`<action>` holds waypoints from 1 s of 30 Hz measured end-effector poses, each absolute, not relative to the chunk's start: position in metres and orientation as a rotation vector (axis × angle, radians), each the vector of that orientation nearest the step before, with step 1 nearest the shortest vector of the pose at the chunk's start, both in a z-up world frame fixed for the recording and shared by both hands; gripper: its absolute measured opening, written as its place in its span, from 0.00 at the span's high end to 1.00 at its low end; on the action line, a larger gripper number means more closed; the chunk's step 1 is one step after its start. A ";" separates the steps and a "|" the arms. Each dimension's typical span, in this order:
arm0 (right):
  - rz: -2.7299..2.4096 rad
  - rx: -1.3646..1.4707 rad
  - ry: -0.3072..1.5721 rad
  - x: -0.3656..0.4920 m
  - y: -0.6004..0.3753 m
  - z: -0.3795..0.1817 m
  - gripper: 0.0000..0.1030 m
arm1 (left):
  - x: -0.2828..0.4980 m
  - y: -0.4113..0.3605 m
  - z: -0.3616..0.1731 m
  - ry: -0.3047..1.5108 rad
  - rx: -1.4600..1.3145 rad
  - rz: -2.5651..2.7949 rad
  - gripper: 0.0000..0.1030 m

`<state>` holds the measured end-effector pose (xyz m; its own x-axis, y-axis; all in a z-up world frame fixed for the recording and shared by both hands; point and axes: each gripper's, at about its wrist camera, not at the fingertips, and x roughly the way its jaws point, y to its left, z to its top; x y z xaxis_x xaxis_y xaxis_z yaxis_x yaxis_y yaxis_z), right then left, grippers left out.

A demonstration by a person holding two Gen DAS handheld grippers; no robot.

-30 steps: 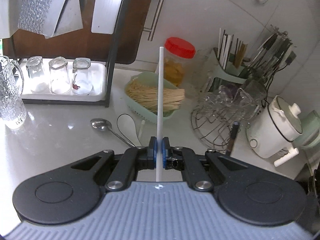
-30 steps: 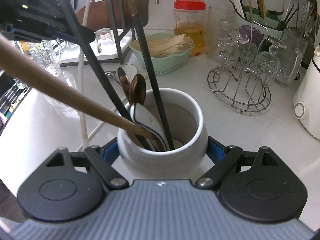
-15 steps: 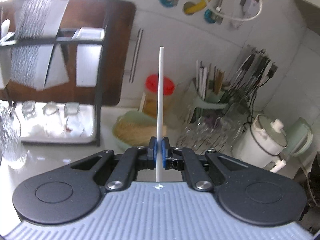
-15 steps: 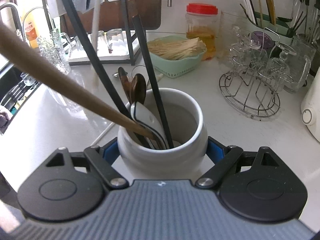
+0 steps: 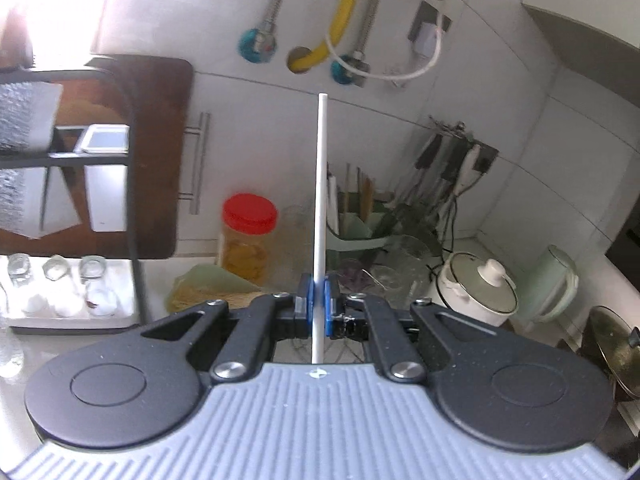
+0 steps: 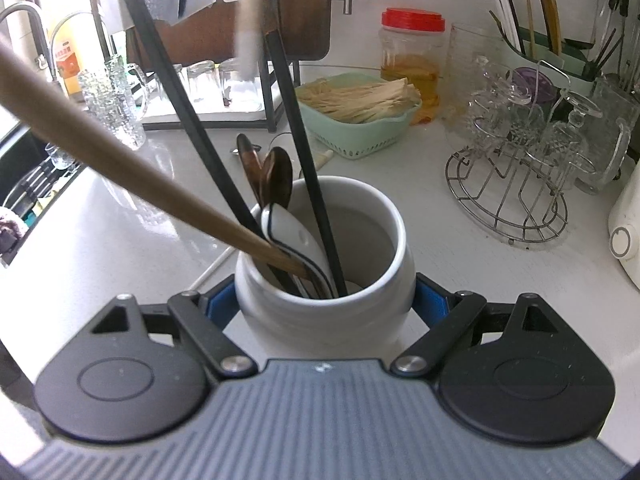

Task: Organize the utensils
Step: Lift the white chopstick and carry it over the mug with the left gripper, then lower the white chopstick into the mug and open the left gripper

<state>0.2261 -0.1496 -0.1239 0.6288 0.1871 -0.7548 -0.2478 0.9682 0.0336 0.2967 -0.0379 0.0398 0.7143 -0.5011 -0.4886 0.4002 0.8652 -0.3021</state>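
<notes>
Your left gripper [image 5: 316,308] has risen, fingers pinching the white chopstick [image 5: 321,200] near its lower end. It looks light, stiff and slippery. Your right gripper [image 6: 324,306] clamps the white crock [image 6: 372,308] on the desk [image 6: 460,248].

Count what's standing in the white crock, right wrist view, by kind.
In the white crock:
Black chopsticks: 2
Long wooden handle: 1
Dark brown spoons: 2
White spoon with dark rim: 1 clear; more may be nested against it
Total: 6 visible
</notes>
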 end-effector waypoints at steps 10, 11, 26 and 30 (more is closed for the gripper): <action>0.249 -0.074 0.853 0.225 -0.150 -0.124 0.12 | 0.297 -0.066 0.000 0.648 -0.114 -0.551 0.94; 0.249 -0.073 0.852 0.225 -0.150 -0.124 0.12 | 0.298 -0.067 -0.004 0.663 -0.112 -0.560 0.94; 0.246 -0.070 0.850 0.226 -0.150 -0.123 0.12 | 0.303 -0.076 -0.024 0.925 -0.047 -0.673 0.94; 0.246 -0.072 0.849 0.226 -0.150 -0.123 0.12 | 0.302 -0.082 -0.025 0.991 0.030 -0.707 0.94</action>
<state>0.2259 -0.1497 -0.1234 0.6338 0.1869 -0.7506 -0.2438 0.9692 0.0354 0.3024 -0.0824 -0.0247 0.3461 -0.5317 -0.7730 0.5577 0.7791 -0.2862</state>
